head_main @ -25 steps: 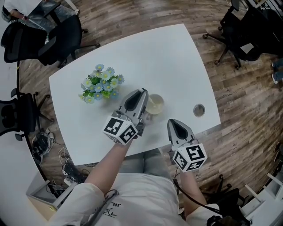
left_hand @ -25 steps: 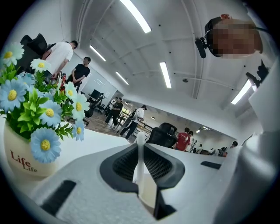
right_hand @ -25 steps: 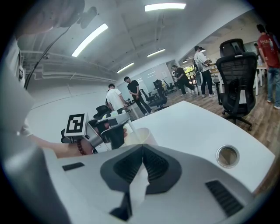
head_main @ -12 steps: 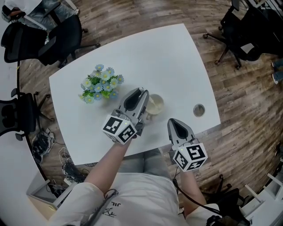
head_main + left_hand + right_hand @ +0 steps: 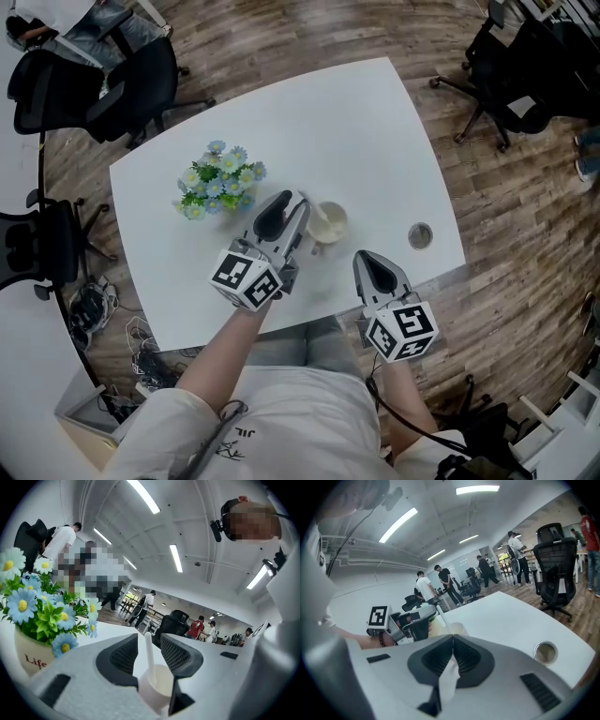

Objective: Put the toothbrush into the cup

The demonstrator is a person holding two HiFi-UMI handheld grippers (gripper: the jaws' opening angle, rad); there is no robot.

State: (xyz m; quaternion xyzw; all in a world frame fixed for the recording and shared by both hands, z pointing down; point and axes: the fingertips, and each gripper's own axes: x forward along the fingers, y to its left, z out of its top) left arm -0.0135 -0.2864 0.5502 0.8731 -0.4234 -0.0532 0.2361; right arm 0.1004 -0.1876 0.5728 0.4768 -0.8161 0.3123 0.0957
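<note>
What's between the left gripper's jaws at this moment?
In the left gripper view, the white toothbrush stands in the cup between the jaws of the left gripper, which have just been opening; the pads are clear of it.

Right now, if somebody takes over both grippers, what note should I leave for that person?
Left gripper: jaws have just been opening, now apart, the toothbrush between them but free.
Right gripper: shut, empty, near the table edge.
Toothbrush stands in the cup: done.
To do: draw the left gripper back without tipping the cup.
</note>
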